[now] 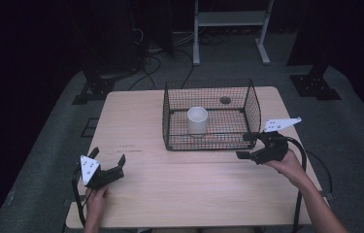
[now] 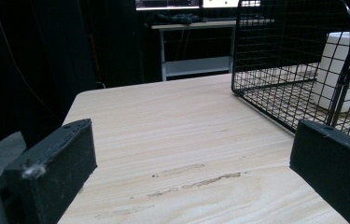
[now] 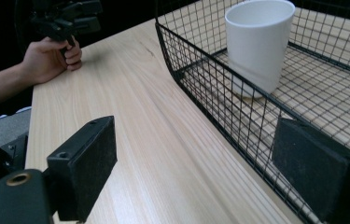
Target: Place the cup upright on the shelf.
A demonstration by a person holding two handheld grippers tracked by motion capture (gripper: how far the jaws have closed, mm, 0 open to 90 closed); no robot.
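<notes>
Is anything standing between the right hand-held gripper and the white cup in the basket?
Yes. The wire basket's near wall stands between the right hand-held gripper and the white cup. One jaw sits outside that wall, the other over it; above the rim, nothing visible blocks the cup.

Dark room all around, grey floor (image 1: 48, 145) underfoot, a white shelf frame (image 1: 230, 29) at the back (cables (image 1: 155, 63) trailing beside it), black stands (image 1: 315, 82) flanking.
</notes>
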